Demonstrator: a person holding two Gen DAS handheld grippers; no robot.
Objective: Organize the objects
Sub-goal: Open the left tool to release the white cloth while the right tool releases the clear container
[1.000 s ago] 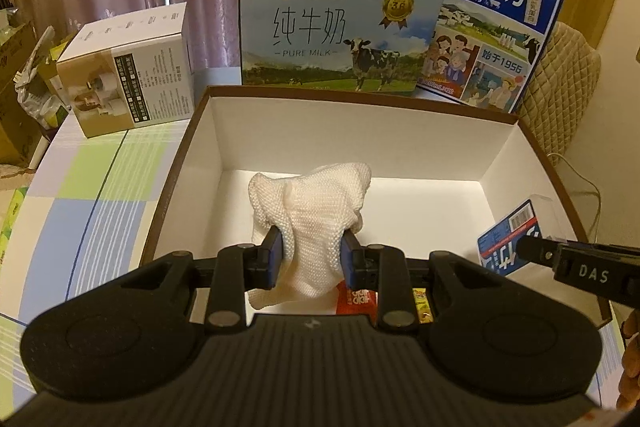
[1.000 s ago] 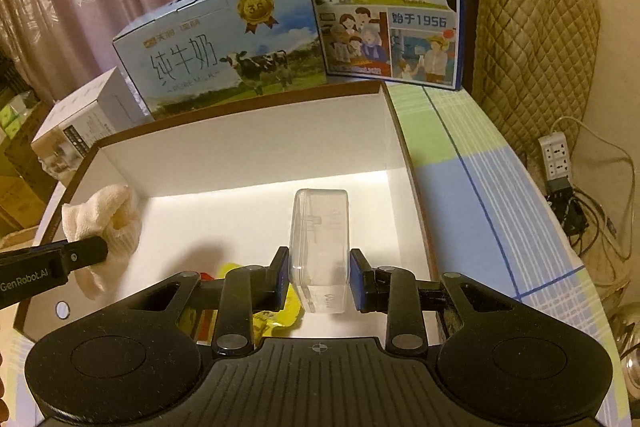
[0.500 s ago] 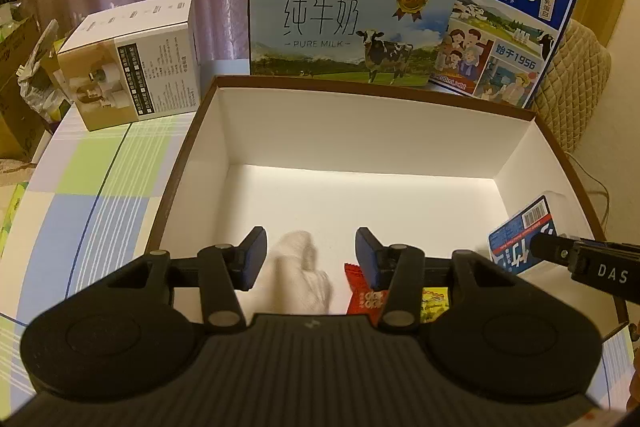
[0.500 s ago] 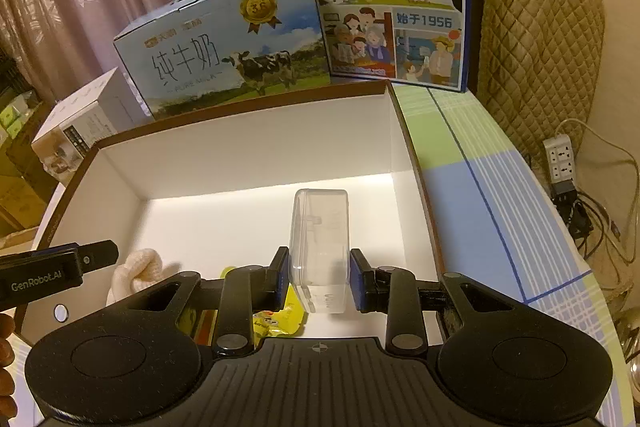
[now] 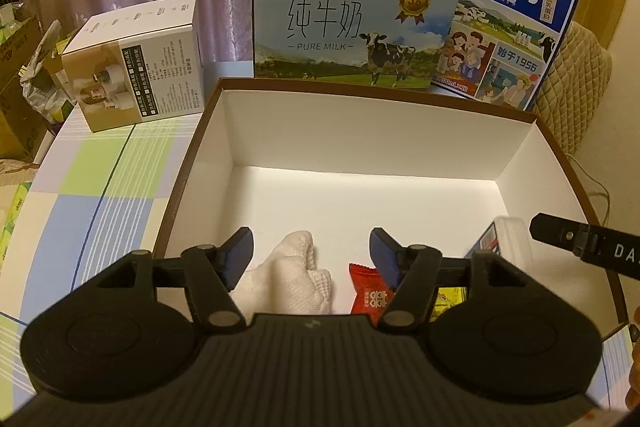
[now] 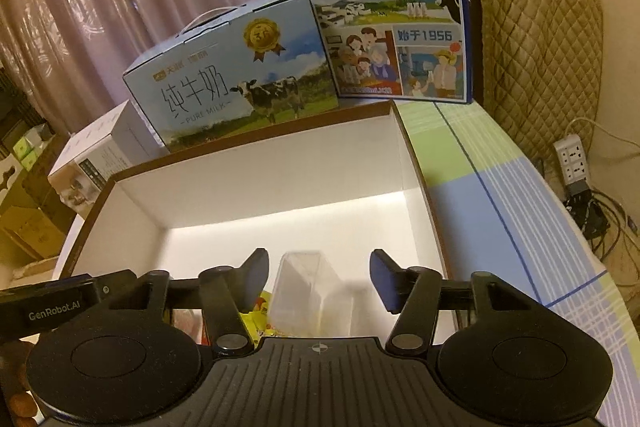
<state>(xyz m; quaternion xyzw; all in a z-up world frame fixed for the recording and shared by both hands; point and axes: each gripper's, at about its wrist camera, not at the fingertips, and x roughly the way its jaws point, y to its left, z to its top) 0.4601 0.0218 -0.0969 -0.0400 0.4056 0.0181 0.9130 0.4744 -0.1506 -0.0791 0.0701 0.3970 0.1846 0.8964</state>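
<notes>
A white knitted cloth (image 5: 294, 279) lies on the floor of the brown-rimmed white box (image 5: 360, 131), below my left gripper (image 5: 311, 251), which is open and holds nothing. Beside the cloth sit a red candy wrapper (image 5: 370, 293) and a yellow packet (image 5: 450, 301). In the right wrist view a clear plastic case (image 6: 308, 287) rests in the box (image 6: 256, 187) between the spread fingers of my right gripper (image 6: 314, 273), which is open. That case (image 5: 508, 239) also shows at the box's right side, with the right gripper's finger over it.
Behind the box stand a light blue milk carton (image 5: 352, 23) and a dark blue milk carton (image 5: 500, 39). A white product box (image 5: 140, 67) sits at the back left on the checked tablecloth (image 5: 100, 187). A quilted chair (image 6: 536, 47) and a power strip (image 6: 574, 163) are at right.
My left gripper opened and the cloth dropped to the box floor. My right gripper then opened and released the clear case, which now sits lower in the box.
</notes>
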